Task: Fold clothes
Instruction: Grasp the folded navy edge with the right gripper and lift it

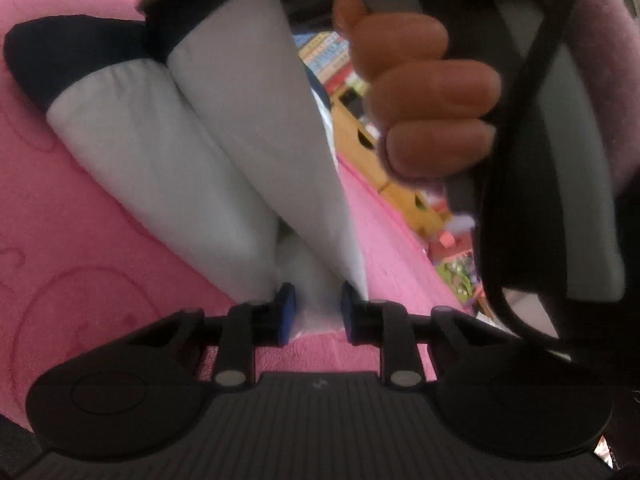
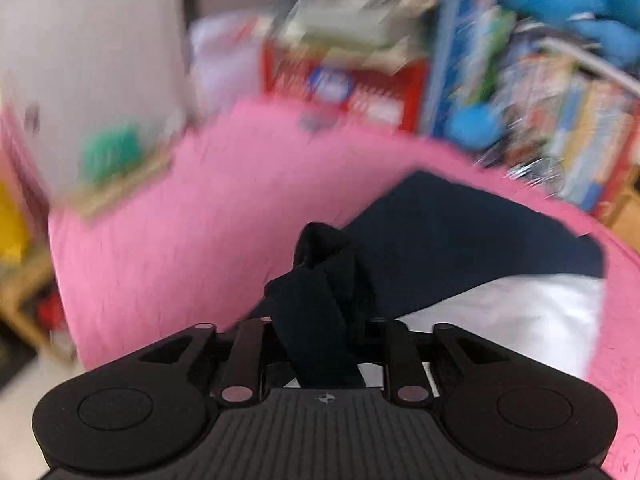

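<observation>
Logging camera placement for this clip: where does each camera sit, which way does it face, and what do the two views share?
Left wrist: on the left gripper, looking along its fingers at the white-and-navy garment pinched between them; a hand gripping the other handle shows.
Right wrist: on the right gripper, facing blurred clutter beyond the pink blanket; navy cloth bunched between its fingers; no hand shows.
Shared: garment and blanket.

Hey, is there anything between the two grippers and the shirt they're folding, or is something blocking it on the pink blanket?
Nothing visible stands between them. The left gripper already pinches the garment's white part, and the right gripper is closed on its dark bunched part. The pink blanket beside the garment shows no other objects close by.
</observation>
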Available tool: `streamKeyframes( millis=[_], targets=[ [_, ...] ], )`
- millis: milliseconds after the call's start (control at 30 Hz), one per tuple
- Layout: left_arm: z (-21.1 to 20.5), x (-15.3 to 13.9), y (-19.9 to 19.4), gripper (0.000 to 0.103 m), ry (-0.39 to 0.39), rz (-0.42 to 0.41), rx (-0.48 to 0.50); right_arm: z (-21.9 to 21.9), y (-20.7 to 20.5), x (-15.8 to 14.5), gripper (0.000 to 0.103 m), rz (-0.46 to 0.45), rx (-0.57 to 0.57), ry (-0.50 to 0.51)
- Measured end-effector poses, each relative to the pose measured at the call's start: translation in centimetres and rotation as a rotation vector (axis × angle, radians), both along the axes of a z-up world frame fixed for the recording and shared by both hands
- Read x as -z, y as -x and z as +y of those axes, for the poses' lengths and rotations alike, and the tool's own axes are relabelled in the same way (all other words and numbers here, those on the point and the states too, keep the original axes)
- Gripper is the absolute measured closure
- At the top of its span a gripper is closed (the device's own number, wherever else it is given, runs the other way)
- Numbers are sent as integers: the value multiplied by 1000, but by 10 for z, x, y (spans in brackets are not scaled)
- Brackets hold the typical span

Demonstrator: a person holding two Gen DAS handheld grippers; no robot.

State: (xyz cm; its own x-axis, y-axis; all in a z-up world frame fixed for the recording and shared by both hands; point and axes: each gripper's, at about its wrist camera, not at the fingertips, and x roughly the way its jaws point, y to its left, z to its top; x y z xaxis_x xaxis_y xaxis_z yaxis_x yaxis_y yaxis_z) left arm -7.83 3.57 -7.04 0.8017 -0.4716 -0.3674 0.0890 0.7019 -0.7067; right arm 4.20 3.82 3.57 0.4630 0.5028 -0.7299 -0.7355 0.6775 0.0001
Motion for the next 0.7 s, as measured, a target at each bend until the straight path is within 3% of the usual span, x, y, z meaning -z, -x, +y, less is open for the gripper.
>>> streamKeyframes(
  millis=[33,67,100,133,200,267,367,467,567,700],
  targets=[
    [-1,0,0,80,-3,-4,4,1,3,-1,60,-9,-13,-3],
    [-2,0,1,80,-6,-7,4,-2,6,-5,38,-17,-23,-20],
    [-3,0,1,80,-9,-9,4,-13,7,-17,29,-25,-21,-69],
    [-3,0,2,80,-7,-10,5,-28,10,-31,23,-39,-11,-117],
    [-2,-1,2,80,18,2,10,-65,22,-59,21,-93,23,-213],
    [4,-1,6,78,46,17,27,-103,35,-77,9,-158,89,-276],
    [22,-6,21,67,72,12,23,-163,60,-80,7,-257,263,-324],
    [48,-15,31,62,116,-13,-40,-208,92,-45,8,-281,455,-305],
    [70,-24,32,57,170,-39,-111,-220,119,6,12,-246,543,-251],
    [76,-36,12,56,152,-43,-183,-202,129,53,19,-147,561,-301]
  ],
)
